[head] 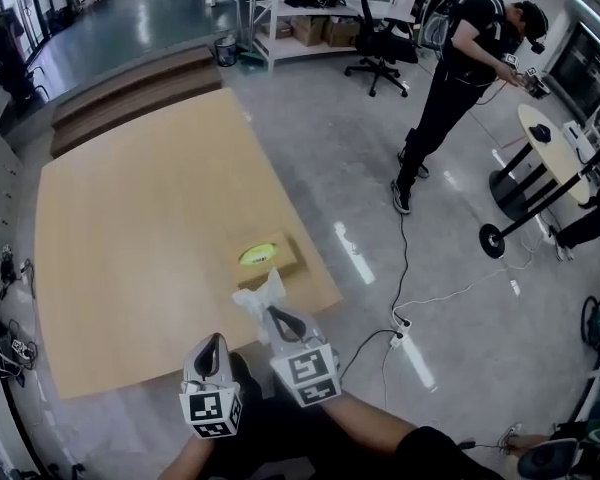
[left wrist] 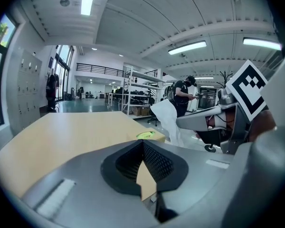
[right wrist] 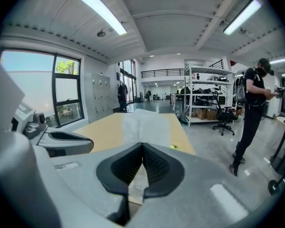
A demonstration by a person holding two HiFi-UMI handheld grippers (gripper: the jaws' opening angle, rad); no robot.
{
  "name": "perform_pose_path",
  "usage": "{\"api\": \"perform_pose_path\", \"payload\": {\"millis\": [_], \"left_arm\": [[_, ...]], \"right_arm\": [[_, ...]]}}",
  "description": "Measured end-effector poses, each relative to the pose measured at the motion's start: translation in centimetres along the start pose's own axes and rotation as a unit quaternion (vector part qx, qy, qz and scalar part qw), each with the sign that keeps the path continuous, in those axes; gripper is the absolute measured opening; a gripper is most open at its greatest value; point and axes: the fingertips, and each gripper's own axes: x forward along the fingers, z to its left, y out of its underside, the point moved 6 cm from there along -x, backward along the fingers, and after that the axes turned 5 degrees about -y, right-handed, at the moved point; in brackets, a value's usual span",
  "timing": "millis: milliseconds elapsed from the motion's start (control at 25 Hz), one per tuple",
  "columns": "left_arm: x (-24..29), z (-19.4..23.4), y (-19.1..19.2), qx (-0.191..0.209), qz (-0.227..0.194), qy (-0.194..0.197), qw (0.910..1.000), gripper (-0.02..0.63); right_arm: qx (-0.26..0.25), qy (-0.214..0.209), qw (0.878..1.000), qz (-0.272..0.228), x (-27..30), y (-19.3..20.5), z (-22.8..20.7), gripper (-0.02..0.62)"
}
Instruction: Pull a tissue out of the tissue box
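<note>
A brown tissue box (head: 272, 259) with a yellow-green opening lies near the front right corner of the wooden table (head: 130, 228). My right gripper (head: 273, 315) is just in front of the box, shut on a white tissue (head: 258, 296) that stands up from its jaws. In the right gripper view the tissue (right wrist: 145, 125) rises ahead of the shut right gripper (right wrist: 141, 148). My left gripper (head: 214, 346) hovers beside it to the left, shut with nothing held. The left gripper view shows the box (left wrist: 149, 136) and the tissue (left wrist: 167, 120) hanging to its right. Whether the tissue still touches the box is unclear.
A person (head: 460, 78) stands on the grey floor at the back right, near an office chair (head: 380, 43) and shelving (head: 300, 8). A round table (head: 550, 138) stands further right. Cables (head: 405, 298) run across the floor by the table's right edge.
</note>
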Motion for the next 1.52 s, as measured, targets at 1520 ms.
{"api": "perform_pose_path", "payload": {"millis": [1520], "left_arm": [[-18.3,-1.0,7.0,0.006,-0.020,0.138,0.9903,0.018]], "right_arm": [[0.040,0.147,0.988,-0.041,-19.7,6.9,17.3,-0.006]]}}
